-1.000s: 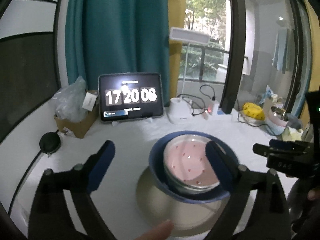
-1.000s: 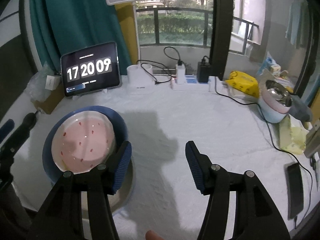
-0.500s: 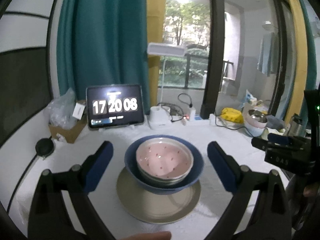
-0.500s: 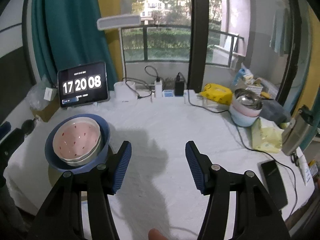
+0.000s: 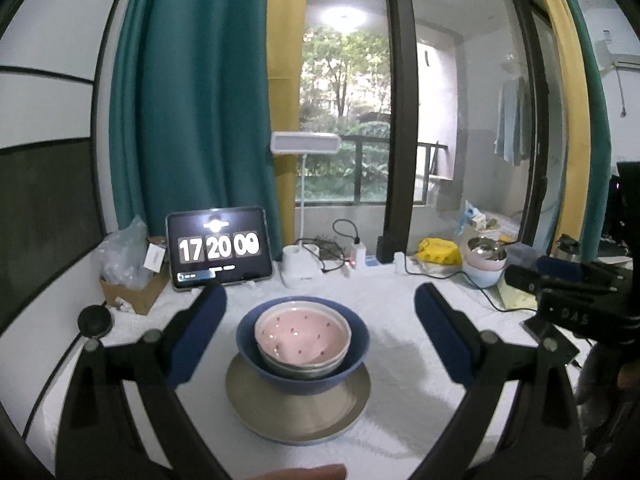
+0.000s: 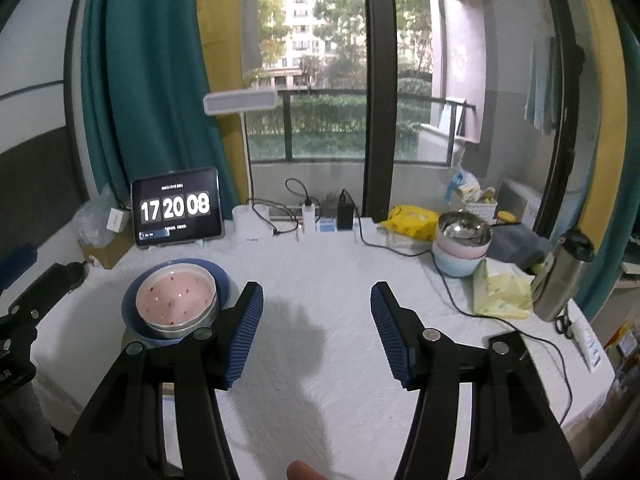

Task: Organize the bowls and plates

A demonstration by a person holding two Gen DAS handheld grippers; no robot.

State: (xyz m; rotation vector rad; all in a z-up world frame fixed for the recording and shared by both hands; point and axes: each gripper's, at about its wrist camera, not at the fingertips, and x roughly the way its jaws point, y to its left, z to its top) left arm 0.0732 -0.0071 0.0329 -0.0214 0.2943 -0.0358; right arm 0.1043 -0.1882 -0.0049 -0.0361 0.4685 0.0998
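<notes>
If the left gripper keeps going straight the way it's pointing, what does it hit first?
Most likely the pink bowl, nested in the blue bowl on the plate. The stack sits centred between the open left gripper; depth is unclear, so it might pass above.

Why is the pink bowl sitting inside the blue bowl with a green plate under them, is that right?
Not quite: the plate is beige, not green, as the left wrist view shows. The pink bowl does sit inside the blue bowl, stacked on that plate.
</notes>
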